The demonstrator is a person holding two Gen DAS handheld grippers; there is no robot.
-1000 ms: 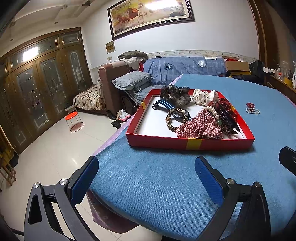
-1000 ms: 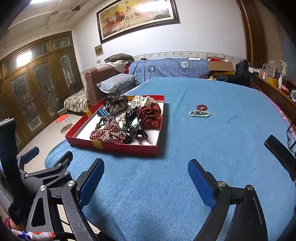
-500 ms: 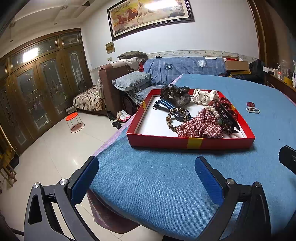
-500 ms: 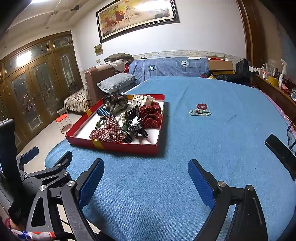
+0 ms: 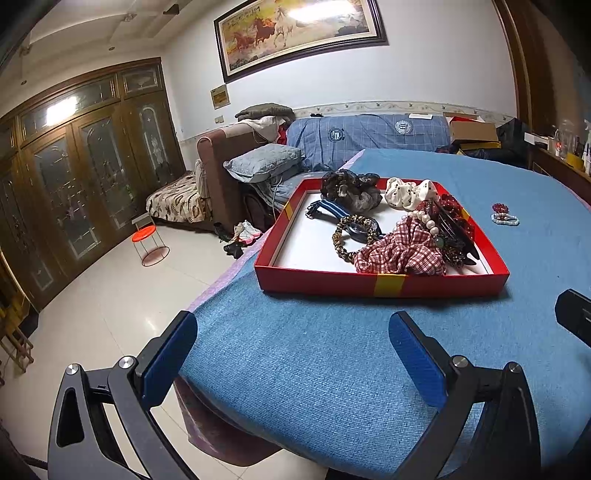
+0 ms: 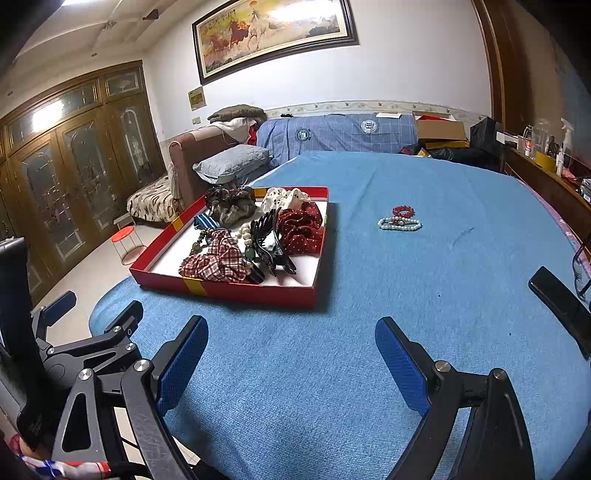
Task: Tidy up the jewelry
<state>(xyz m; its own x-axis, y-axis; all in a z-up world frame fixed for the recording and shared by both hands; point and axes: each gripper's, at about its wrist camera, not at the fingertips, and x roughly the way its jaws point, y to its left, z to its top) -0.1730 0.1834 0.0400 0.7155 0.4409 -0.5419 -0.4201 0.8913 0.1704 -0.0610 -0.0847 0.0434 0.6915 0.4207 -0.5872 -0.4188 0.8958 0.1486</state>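
Almost nothing has moved since a second ago: both grippers hang at the near edge of the table, the views shifting only a hair, and the jewelry lies where it lay.

The red tray (image 6: 236,291) sits on the blue tablecloth (image 6: 369,369), left of centre in the right wrist view, its low wall marked with yellow bands. Inside it are heaped a red-and-white plaid scrunchie (image 6: 216,260), a black claw clip (image 6: 271,242), a red dotted scrunchie (image 6: 301,227), a white dotted scrunchie (image 6: 282,197), a dark grey-brown scrunchie (image 6: 231,206), a blue striped band (image 6: 203,221) and a string of pale beads (image 6: 245,236). A leopard-print ring (image 5: 345,236) lies beside the plaid scrunchie, on the tray's white floor. The tray's left part is bare white.

Well apart from the tray, out on the cloth to its right, rest two loose bracelets, touching or nearly so: a red bead bracelet (image 6: 403,211) and a pale green bead bracelet (image 6: 399,223) just in front of it.

The left gripper (image 5: 293,358) holds its blue-padded fingers spread wide with only cloth between them. The right gripper (image 6: 291,358) is likewise spread wide and holds nothing, over the cloth in front of the tray.

Beyond the table stand a blue-covered sofa (image 6: 340,133), a grey pillow (image 6: 232,162), wooden doors (image 6: 74,166) and a framed horse painting (image 6: 273,33).
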